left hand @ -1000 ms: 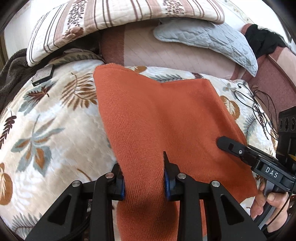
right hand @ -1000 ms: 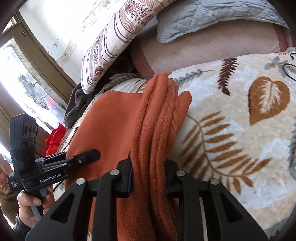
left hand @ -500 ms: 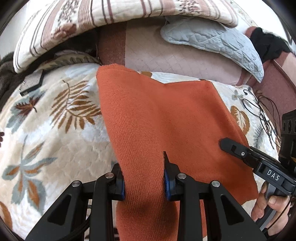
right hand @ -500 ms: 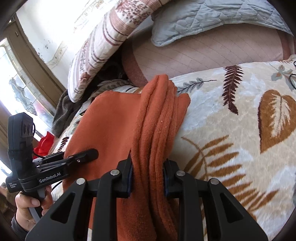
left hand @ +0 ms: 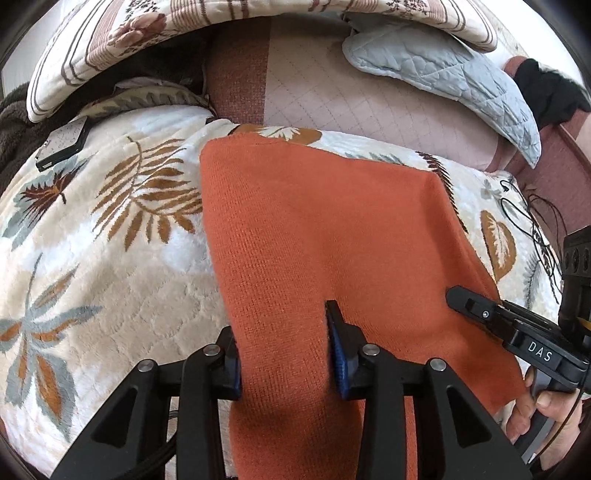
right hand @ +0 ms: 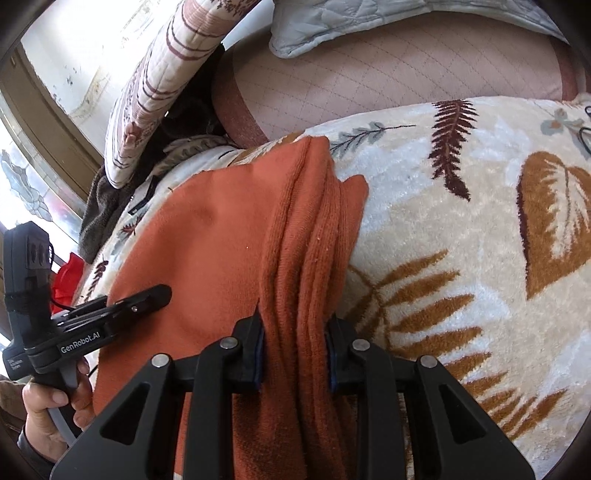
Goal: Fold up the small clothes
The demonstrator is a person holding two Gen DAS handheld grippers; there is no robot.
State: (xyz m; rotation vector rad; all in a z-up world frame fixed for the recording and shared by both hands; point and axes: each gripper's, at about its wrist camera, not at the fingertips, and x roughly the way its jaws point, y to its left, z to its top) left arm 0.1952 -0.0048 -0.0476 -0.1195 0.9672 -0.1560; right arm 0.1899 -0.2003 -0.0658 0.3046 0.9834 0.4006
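An orange knit garment (left hand: 325, 236) lies spread on a leaf-patterned blanket (left hand: 92, 258). My left gripper (left hand: 284, 354) is shut on its near left edge, with the fabric running between the blue pads. My right gripper (right hand: 295, 350) is shut on the bunched, layered right edge of the same garment (right hand: 221, 240). Each gripper shows in the other's view: the right one (left hand: 498, 317) at the garment's right edge, the left one (right hand: 122, 306) at its left side.
A striped quilt (left hand: 184, 33) and a grey quilted pillow (left hand: 443, 74) lie at the back over a pink cover (left hand: 351, 99). A dark flat device (left hand: 62, 144) lies far left. Thin black cables (left hand: 532, 221) lie at the right.
Both grippers have moved forward with the garment's near edge in their grip, so the far edge now sits closer to the pink cover. The grip has not changed.
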